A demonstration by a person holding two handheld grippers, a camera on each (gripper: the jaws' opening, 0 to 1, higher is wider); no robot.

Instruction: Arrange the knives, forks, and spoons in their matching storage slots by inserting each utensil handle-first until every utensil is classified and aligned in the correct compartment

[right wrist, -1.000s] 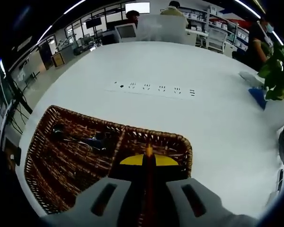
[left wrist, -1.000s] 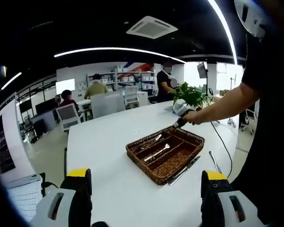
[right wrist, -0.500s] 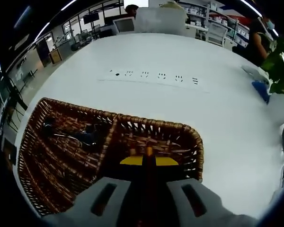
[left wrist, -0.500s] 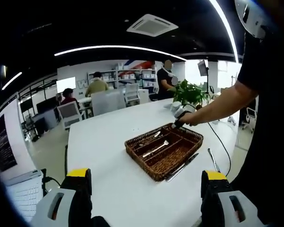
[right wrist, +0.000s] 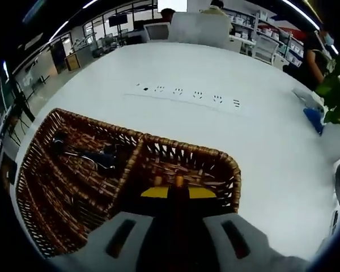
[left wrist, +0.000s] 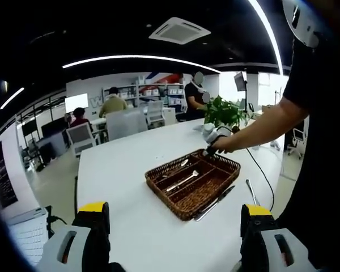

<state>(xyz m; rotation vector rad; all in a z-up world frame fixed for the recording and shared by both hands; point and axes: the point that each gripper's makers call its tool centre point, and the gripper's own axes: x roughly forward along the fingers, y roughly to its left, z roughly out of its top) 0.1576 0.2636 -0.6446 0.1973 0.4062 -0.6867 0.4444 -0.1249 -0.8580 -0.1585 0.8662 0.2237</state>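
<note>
A brown wicker tray (left wrist: 178, 205) with long slots lies on the white table (left wrist: 119, 187). Silver utensils (left wrist: 183, 180) rest in its slots. A black-handled knife (left wrist: 216, 196) and one more utensil (left wrist: 250, 190) lie on the table beside it. My left gripper (left wrist: 174, 208) hangs open well short of the tray, with nothing between its fingers. A person's hand holds my right gripper (left wrist: 211, 141) at the tray's far corner. In the right gripper view my right gripper (right wrist: 171, 192) is shut on a slim dark utensil (right wrist: 178, 181) over the end compartment (right wrist: 187, 167) of the tray (right wrist: 234, 175). Dark-handled utensils (right wrist: 96, 158) lie in the slots to the left.
A row of sockets (right wrist: 187, 92) is set into the table beyond the tray. A green plant (left wrist: 226, 111) and a blue item (right wrist: 314, 119) stand near the table's far end. People sit at desks behind (left wrist: 113, 105). The person's arm (left wrist: 272, 124) reaches in from the right.
The right gripper has come a little closer over the tray's end compartment, still shut on the utensil. The left gripper view has shifted slightly; its gripper stays open.
</note>
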